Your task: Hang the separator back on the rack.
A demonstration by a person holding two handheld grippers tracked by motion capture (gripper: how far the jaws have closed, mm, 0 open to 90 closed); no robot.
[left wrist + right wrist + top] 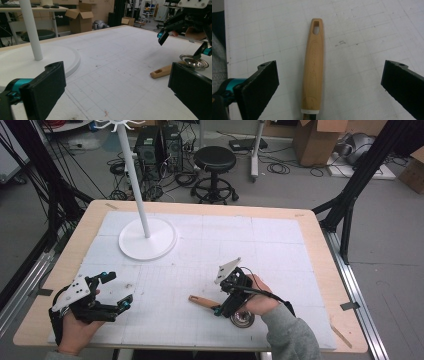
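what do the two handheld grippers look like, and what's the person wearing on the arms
Both the left gripper and the right gripper are black frames with teal fittings near the jaws, each topped by a grey three-cornered plate with dark dots. The pads are flat, black and rectangular. A black cable trails from the right one. The right arm wears a grey sleeve.

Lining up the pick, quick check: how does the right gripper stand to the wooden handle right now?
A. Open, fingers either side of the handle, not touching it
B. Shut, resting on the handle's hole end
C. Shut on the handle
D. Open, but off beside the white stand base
A: in the right gripper view the wooden handle lies on the mat between the spread fingers, with clear gaps on both sides of the right gripper.
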